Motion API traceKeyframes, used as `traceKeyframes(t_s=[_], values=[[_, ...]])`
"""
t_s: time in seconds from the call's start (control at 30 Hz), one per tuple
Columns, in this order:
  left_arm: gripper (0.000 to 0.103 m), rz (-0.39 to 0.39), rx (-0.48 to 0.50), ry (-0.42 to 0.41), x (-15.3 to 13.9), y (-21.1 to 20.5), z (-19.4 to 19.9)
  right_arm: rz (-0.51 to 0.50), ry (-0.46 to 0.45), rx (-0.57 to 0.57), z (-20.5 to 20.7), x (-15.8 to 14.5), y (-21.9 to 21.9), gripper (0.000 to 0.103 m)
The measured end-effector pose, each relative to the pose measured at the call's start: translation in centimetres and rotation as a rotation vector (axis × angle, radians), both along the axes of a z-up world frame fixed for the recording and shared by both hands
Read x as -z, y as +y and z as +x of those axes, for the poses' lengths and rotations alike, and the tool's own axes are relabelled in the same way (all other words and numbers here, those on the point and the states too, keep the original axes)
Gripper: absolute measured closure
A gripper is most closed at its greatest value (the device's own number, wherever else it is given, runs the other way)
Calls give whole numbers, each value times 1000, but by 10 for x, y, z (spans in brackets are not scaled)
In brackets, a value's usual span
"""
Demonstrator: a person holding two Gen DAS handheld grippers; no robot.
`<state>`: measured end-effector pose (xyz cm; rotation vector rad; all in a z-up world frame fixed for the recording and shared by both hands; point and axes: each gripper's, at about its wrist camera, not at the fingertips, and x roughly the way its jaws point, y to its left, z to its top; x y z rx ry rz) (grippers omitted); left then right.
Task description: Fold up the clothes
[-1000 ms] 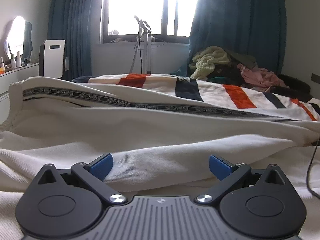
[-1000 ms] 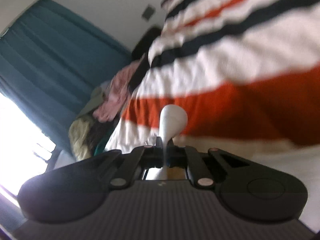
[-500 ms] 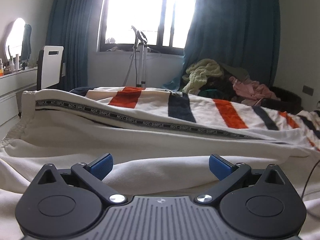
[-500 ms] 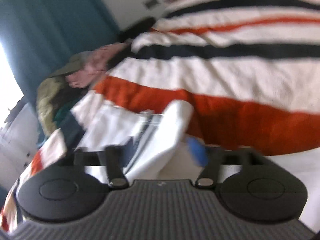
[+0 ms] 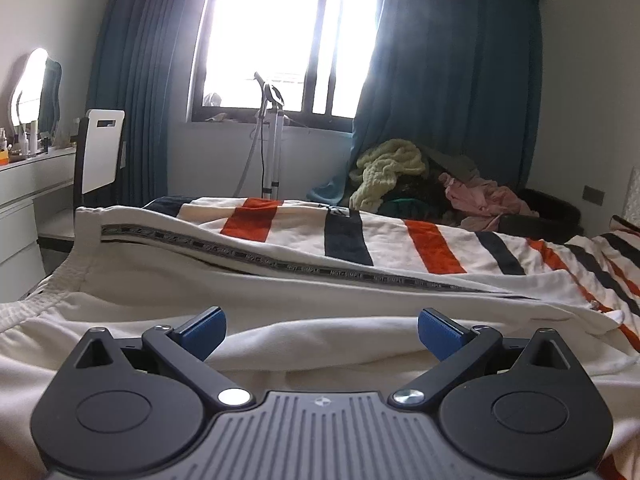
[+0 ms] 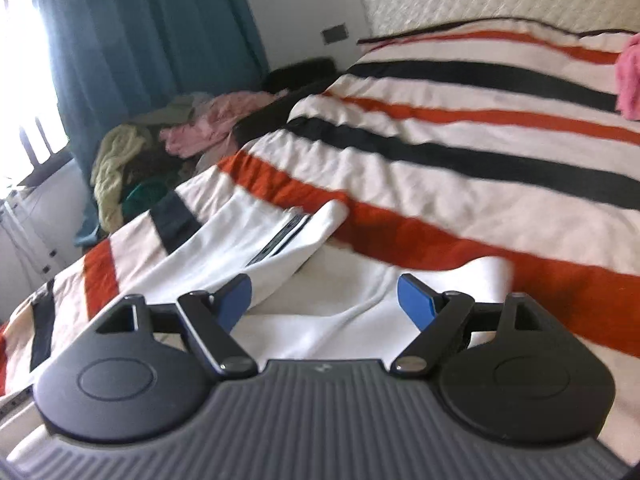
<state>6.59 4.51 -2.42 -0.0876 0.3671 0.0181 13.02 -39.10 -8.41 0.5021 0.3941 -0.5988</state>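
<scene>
I've just let go: right gripper [image 6: 325, 299] now spread, trouser leg [image 6: 280, 240] dropped on bedspread [image 6: 460, 184]; left gripper [image 5: 320, 332] spread too.

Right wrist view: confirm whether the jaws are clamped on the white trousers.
No: the right gripper has its jaws spread wide, and the white trousers lie loose on the striped blanket.

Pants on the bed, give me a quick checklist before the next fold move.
1. Left gripper open: ok.
2. Right gripper open, holding nothing: ok.
3. Pants lying on the blanket: ok.
4. Leg ends lined up: not ok, they lie apart.
5. Cloth flat: not ok, a ridge crosses in front of the left gripper.
6. Waistband edges matched: cannot tell.
</scene>
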Motion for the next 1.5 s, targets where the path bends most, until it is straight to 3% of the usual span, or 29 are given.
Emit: traceKeyframes(t_s=[0.13,0.33,0.43,0.7,0.73,0.77,0.8,0.87,0.97,1.1,1.17,1.3,1.4,1.5], values=[[0,-23,-13,14,-3,5,-14,-7,25,81,-11,3,1,21],[0,-52,-53,62,2,10,-20,100,116,180,-7,36,-13,21],[0,-67,-68,82,5,11,-18,149,144,300,-11,53,-24,22],[0,-122,-95,144,15,18,-4,353,59,417,-22,83,-52,21],[0,-128,-98,150,16,19,-3,385,39,409,-22,86,-54,27],[0,-135,-101,156,17,20,-1,403,22,398,-21,87,-56,44],[0,-145,-104,163,18,21,0,422,5,387,-20,88,-57,52],[0,-169,-111,175,20,23,3,456,-17,366,-17,89,-59,81],[0,-214,-128,188,22,29,6,537,-91,366,-21,93,-64,96],[0,-233,-167,179,22,39,7,672,-263,355,-32,92,-76,97],[0,-221,-217,156,18,48,4,653,-305,331,-33,83,-80,97],[0,-339,-336,153,3,91,-4,624,-294,319,-32,78,-87,98],[0,-438,-455,201,-11,137,-13,625,-228,330,-28,83,-90,97],[0,-592,-534,253,-15,189,-28,618,-182,348,-27,86,-92,95]])
